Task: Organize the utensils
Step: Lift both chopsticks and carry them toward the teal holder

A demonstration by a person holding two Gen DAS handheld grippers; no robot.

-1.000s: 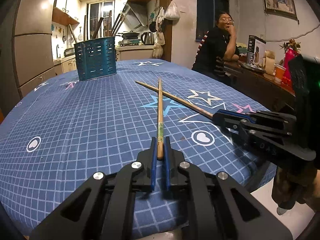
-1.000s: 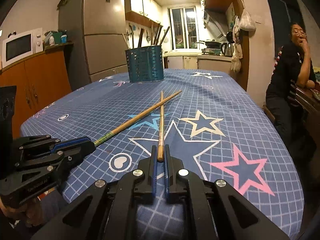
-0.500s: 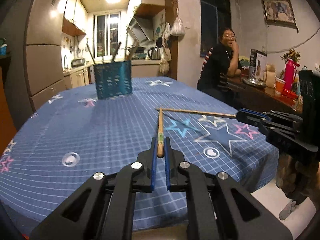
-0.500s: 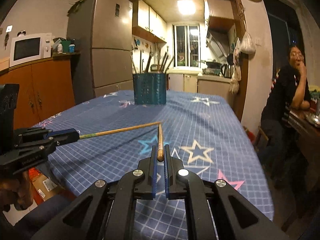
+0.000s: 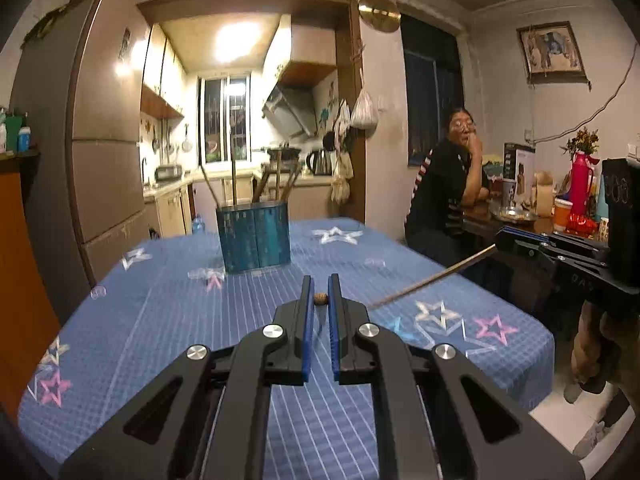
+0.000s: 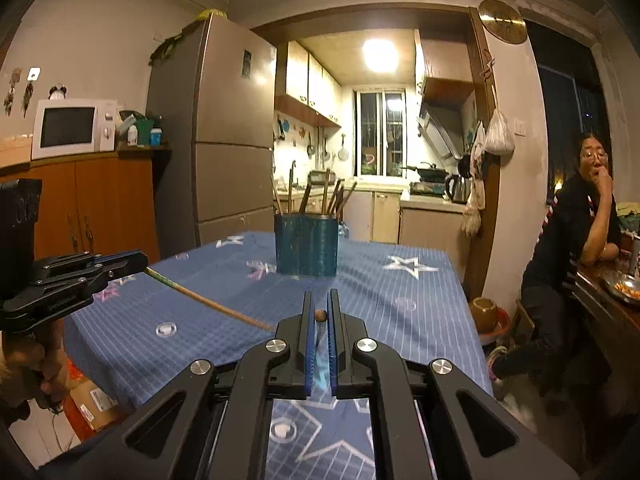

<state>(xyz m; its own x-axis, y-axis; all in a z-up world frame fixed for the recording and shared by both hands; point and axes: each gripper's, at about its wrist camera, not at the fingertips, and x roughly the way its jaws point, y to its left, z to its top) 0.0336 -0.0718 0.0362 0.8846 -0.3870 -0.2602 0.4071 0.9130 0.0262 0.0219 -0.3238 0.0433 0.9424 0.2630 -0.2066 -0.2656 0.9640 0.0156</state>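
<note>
Chopsticks are the things being tidied, one pinched in each gripper and both lifted off the table [image 5: 168, 320], which wears a blue checked cloth with stars. Near the far edge of that table stands a teal slotted holder [image 5: 253, 237], upright, with several long utensils already leaning inside it; exactly what they are is hard to tell.

Judging from this, the step in hand is carrying the pair toward the holder. The left gripper [image 5: 319, 298] is pressed onto its chopstick [image 5: 319, 298], seen end-on as a small round tip between the blue pads. The right gripper [image 6: 319, 315] grips the other chopstick [image 6: 320, 315] the same way. From the right camera, the left one's shaft runs level above the cloth towards the right gripper; the left camera shows the right one crossing likewise.

Next, each stick probably needs tipping upright over the holder's open top, then lowering among the utensils already there before the jaws let go. The crowded rim could catch a tip.
</note>
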